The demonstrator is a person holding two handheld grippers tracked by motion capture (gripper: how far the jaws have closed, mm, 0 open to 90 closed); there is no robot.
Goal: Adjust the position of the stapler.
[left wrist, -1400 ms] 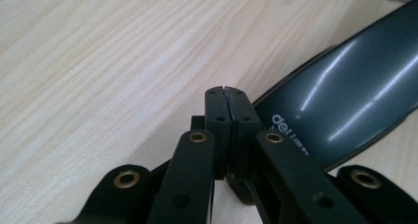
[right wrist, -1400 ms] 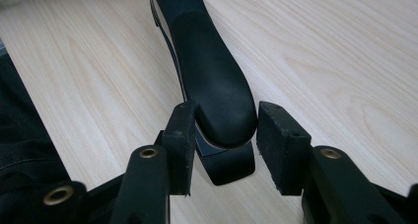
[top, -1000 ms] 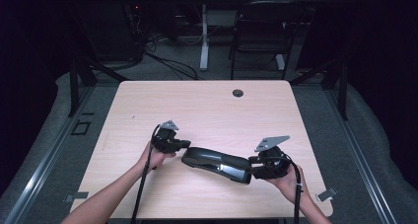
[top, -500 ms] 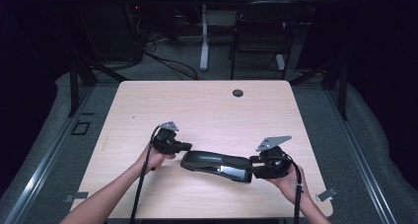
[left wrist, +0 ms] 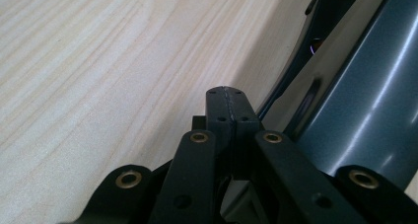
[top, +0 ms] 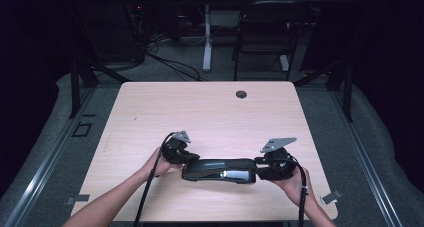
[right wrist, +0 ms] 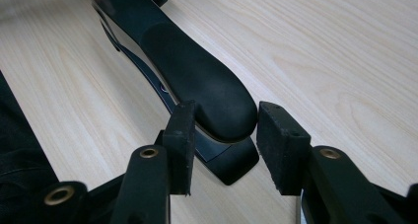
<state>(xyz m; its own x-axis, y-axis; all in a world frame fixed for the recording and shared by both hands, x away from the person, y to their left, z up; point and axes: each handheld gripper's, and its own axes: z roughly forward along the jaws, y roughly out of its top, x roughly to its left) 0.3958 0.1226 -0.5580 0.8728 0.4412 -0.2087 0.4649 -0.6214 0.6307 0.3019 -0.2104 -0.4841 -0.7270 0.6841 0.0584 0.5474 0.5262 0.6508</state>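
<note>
A long black case-like object (top: 220,169) with a matte top and a glossy base lies level across the near part of the wooden table (top: 210,112). My right gripper (top: 257,168) has its two pads closed on the object's rounded right end (right wrist: 187,66); in the right gripper view (right wrist: 226,110) both pads touch its sides. My left gripper (top: 192,158) is at the object's left end, jaws pressed together with nothing between them (left wrist: 226,93). The object's glossy dark side (left wrist: 355,100) runs right beside those shut jaws.
A round cable hole (top: 241,94) sits near the table's far edge. Behind the table stand a dark chair (top: 265,32) and a white desk leg (top: 206,42). Bare wood stretches across the far half of the table.
The object's left end has swung toward the person, so it now lies level instead of slanted. The left gripper has shifted slightly nearer with it. The right gripper has kept still.
</note>
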